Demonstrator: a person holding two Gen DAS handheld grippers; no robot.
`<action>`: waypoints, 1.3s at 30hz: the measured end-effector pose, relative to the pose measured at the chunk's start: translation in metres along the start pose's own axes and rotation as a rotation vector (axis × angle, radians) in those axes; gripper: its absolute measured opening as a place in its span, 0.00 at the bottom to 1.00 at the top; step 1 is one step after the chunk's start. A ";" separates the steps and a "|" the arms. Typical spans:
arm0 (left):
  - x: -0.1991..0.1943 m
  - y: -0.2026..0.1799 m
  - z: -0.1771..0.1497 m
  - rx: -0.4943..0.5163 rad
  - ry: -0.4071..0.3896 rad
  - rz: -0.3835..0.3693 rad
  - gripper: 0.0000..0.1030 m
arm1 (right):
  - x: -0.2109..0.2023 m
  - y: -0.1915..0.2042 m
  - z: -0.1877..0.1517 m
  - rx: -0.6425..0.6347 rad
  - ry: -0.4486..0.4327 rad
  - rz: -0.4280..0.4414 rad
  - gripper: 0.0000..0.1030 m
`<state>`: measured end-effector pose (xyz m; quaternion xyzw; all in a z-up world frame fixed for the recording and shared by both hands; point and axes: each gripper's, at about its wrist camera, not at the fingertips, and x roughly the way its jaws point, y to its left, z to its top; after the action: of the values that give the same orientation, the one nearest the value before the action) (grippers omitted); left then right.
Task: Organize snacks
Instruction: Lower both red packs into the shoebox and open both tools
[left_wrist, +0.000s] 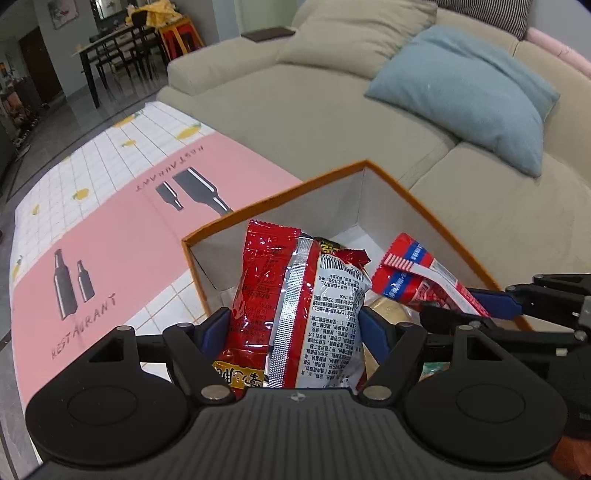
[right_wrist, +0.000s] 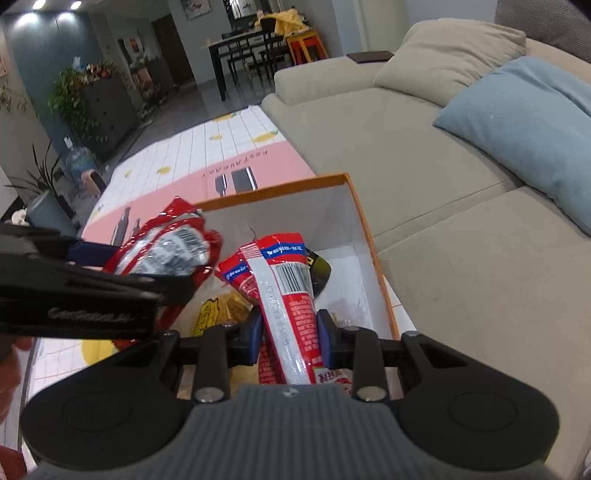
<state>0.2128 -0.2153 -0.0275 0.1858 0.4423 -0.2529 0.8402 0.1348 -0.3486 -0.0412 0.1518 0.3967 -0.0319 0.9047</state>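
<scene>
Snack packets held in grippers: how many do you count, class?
2. The left gripper clamps a red and silver packet; the right gripper clamps a red and blue packet, both above the orange-rimmed box. Others lie in it, partly hidden.

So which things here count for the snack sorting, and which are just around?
Job:
left gripper, red and silver crinkly snack bag
right gripper, red, white and blue snack packet
orange-rimmed white cardboard box

Around:
beige fabric sofa
pale blue cushion
</scene>
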 end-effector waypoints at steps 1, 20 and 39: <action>0.005 0.000 0.002 0.007 0.009 -0.003 0.83 | 0.005 0.000 0.001 -0.006 0.011 -0.005 0.28; 0.041 -0.009 -0.007 0.031 0.101 -0.082 0.74 | 0.042 0.008 -0.009 -0.213 0.106 -0.112 0.39; -0.034 0.030 -0.035 -0.080 -0.042 0.035 0.73 | 0.005 0.026 -0.013 -0.044 0.027 0.112 0.47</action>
<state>0.1917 -0.1635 -0.0153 0.1545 0.4309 -0.2240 0.8604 0.1336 -0.3194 -0.0466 0.1541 0.4003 0.0296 0.9028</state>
